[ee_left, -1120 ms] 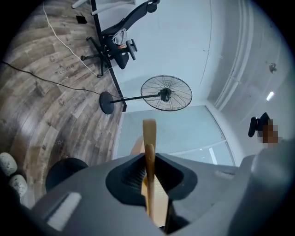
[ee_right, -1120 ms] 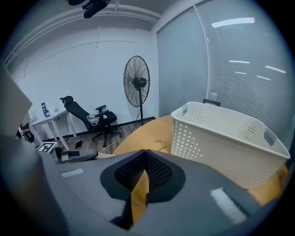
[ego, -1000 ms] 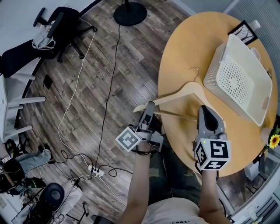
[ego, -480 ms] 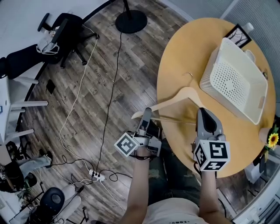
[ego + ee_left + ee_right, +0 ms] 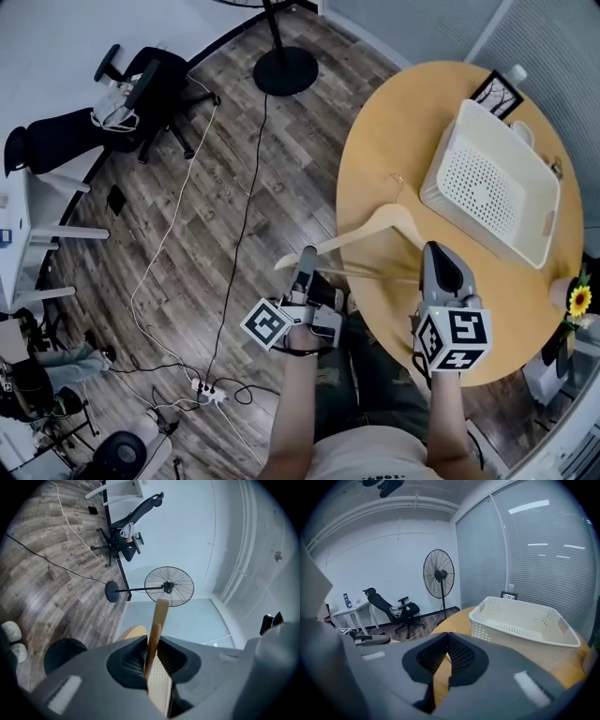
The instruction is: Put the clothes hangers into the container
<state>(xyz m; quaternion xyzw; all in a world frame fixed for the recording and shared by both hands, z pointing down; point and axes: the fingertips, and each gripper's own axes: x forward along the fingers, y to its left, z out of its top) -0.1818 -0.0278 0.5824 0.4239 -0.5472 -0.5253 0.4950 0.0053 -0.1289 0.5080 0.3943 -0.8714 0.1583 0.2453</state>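
Left gripper (image 5: pixel 307 258) and right gripper (image 5: pixel 437 253) are both clamping the wooden hanger (image 5: pixel 370 232), its left end overhanging the table (image 5: pixel 370 150) edge, the container (image 5: pixel 487 173) sitting just beyond

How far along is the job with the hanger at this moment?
Done: the hanger is gripped, with the left gripper on one end and the right gripper on the other, jaws shut on the wood. In hand: it is held at the table's near edge. Left: the basket shows nothing inside, so the hanger must go in.
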